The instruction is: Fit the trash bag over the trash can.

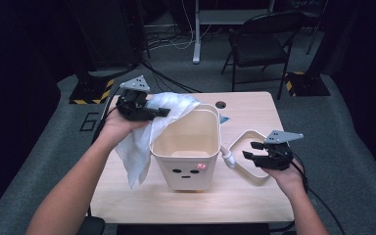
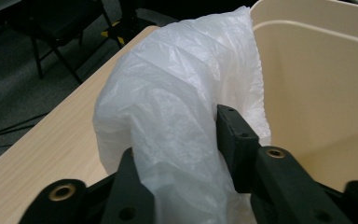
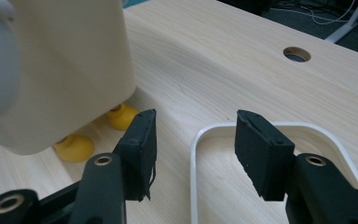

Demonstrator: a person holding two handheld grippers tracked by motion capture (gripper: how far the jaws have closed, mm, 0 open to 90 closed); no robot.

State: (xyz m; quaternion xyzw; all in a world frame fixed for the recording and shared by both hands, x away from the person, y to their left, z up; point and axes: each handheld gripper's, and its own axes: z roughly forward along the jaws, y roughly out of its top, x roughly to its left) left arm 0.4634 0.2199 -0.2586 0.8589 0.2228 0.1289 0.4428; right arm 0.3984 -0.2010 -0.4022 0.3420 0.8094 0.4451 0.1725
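Observation:
A cream bin (image 1: 186, 147) with a small face on its front stands mid-table on yellow feet (image 3: 77, 147). A thin white plastic bag (image 1: 144, 132) drapes over the bin's left rim and hangs down its outer side. My left gripper (image 1: 162, 111) is at that rim, shut on the plastic bag (image 2: 168, 107), with the bin's open mouth (image 2: 317, 93) to its right. A white ring-shaped frame (image 1: 248, 136) lies flat to the right of the bin. My right gripper (image 1: 248, 150) hovers open over the frame's near left edge (image 3: 200, 140), and its jaws (image 3: 196, 119) hold nothing.
A round cable hole (image 1: 220, 104) sits near the table's far edge, also visible as the hole (image 3: 296, 54). A small blue scrap (image 1: 223, 119) peeks out behind the bin. A folding chair (image 1: 262, 44) and cables stand on the floor beyond the table.

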